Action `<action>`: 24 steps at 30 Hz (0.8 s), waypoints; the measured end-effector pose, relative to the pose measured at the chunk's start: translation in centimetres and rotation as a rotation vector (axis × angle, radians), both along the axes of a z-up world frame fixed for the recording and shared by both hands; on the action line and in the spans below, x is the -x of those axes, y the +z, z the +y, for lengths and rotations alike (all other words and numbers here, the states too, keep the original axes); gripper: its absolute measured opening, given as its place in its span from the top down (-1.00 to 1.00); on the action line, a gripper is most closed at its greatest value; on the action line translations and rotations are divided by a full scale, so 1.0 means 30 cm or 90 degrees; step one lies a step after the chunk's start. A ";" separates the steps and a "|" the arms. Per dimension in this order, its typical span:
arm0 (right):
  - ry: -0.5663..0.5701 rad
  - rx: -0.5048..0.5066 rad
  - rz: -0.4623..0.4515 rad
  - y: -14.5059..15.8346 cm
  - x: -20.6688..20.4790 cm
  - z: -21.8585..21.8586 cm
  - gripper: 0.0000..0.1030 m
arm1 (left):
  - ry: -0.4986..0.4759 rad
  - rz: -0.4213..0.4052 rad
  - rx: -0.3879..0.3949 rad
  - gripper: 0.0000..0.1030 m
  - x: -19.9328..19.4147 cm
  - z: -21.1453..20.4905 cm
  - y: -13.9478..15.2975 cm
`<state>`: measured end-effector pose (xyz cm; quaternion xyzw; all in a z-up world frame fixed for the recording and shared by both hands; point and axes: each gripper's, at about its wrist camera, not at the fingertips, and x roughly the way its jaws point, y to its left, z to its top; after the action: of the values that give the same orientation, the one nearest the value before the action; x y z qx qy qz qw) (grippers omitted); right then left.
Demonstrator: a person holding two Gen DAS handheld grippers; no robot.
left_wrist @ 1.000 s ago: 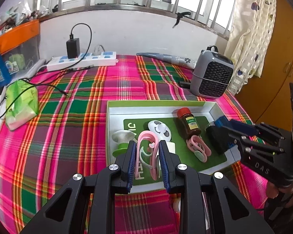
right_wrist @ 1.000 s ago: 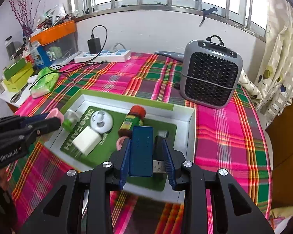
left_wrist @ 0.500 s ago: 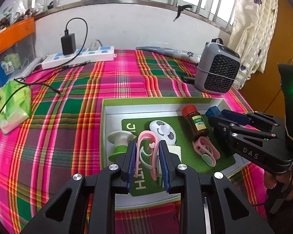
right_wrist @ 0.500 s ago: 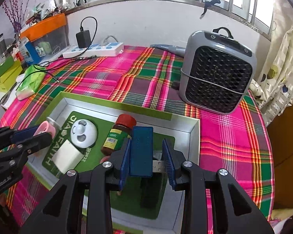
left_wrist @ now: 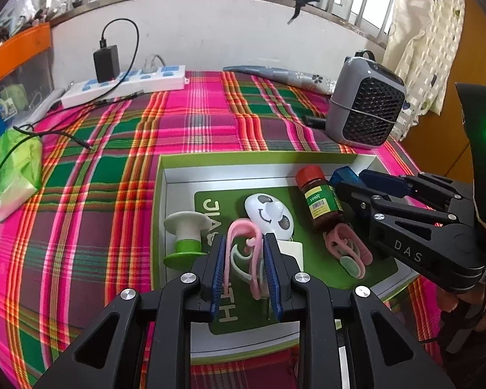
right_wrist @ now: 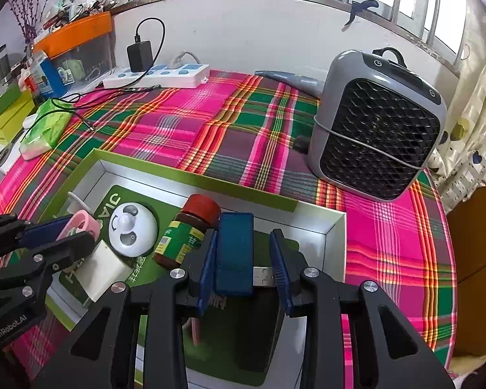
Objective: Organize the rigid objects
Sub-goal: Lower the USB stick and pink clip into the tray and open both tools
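Pink and green plaid cloth [left_wrist: 191, 136] covers a table holding a shallow green-edged tray [left_wrist: 165, 175]. In the left wrist view, the left gripper [left_wrist: 244, 270] is clenched on a pink clip [left_wrist: 243, 236] above the tray's near part, beside a green and white spool [left_wrist: 184, 236]. A panda-faced disc [left_wrist: 269, 214], a brown red-capped bottle [left_wrist: 320, 201] and another pink clip [left_wrist: 346, 249] lie in the tray.

In the right wrist view, the right gripper [right_wrist: 243, 265] grasps a blue block [right_wrist: 235, 253] over the tray's right end, near the bottle [right_wrist: 188, 230]. A grey fan heater [right_wrist: 379, 123] stands beyond.
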<state>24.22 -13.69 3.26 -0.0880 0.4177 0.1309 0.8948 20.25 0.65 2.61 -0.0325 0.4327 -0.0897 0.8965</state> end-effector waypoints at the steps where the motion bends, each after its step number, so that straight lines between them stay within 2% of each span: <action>1: 0.000 0.001 0.000 -0.001 -0.001 0.002 0.33 | 0.000 0.001 0.000 0.56 -0.001 0.000 -0.002; 24: 0.010 -0.023 0.012 -0.008 -0.016 0.007 0.33 | 0.009 0.009 0.015 0.53 -0.005 0.013 -0.004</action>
<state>24.70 -13.47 3.03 -0.0736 0.4227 0.1460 0.8914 20.40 1.03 2.47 -0.0464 0.4377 -0.0885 0.8935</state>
